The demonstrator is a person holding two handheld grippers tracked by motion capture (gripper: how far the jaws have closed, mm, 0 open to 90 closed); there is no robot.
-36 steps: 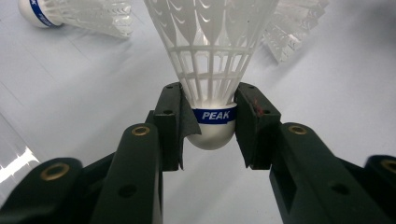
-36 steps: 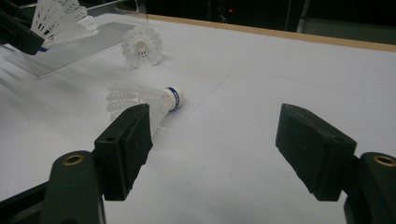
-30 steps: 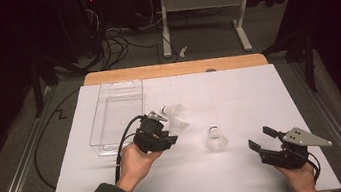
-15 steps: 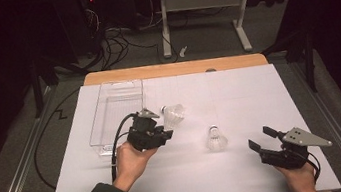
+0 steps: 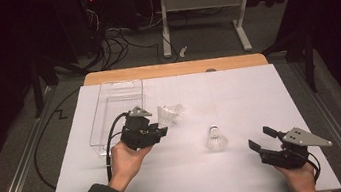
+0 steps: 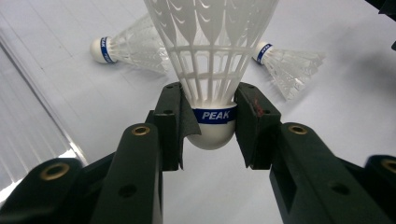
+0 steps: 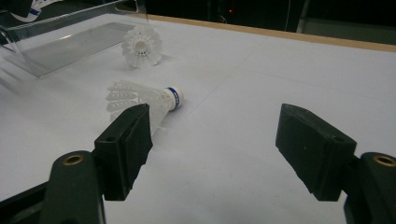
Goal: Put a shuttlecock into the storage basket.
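Observation:
My left gripper [image 6: 212, 121] is shut on the rounded cork of a white shuttlecock [image 6: 210, 60] with a blue PEAK band, its skirt pointing away from the jaws. In the high view that gripper [image 5: 162, 130] hovers just right of a clear tray [image 5: 113, 96]. Two more shuttlecocks lie on the white sheet: one [image 7: 140, 46] near the tray with its skirt facing my right gripper, and another [image 5: 216, 138] on its side at mid-table. My right gripper [image 5: 260, 138] rests near the front right with its jaws wide open and nothing between them [image 7: 212, 140].
The clear tray [image 7: 70, 46] lies at the table's back left. White paper [image 5: 238, 91] covers the tabletop, with a wooden strip [image 5: 175, 68] along the far edge. A black cable [image 5: 109, 140] trails from the left gripper toward the front edge.
The left gripper, still holding its shuttlecock, has shifted slightly left toward the tray. The right gripper and the mid-table shuttlecock have not moved.

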